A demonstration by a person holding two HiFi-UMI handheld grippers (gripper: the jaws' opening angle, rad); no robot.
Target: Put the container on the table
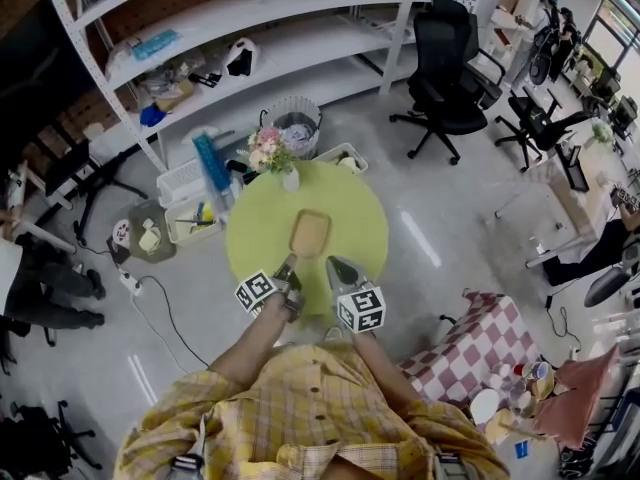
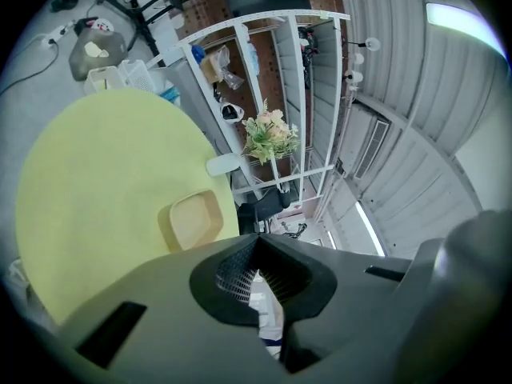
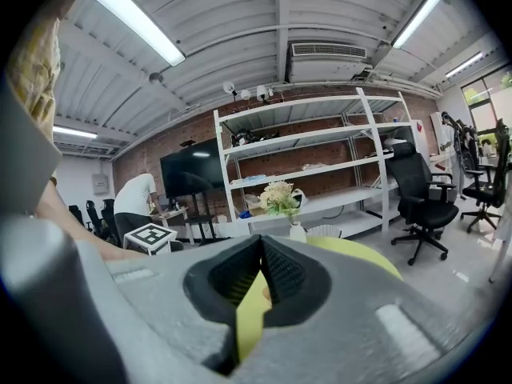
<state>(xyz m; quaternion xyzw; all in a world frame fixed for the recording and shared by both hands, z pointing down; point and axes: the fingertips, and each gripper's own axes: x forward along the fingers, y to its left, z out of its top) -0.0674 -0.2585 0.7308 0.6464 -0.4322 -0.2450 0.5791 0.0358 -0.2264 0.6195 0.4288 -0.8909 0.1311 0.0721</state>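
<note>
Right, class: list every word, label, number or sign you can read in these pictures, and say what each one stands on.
No text can be read in any view.
Left marker cube and right marker cube: black-and-white square patterns only, no letters.
Red-and-white round label on the floor: too small and blurred to read.
Container: no print visible.

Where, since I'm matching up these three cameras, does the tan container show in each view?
Head view: the container sits at the middle of the green table.
Left gripper view: left of centre, near the table's edge.
Right gripper view: not clearly in it; the right gripper hides most of the table.
Shared landmark: the flowers, at the table's far side in all three.
</note>
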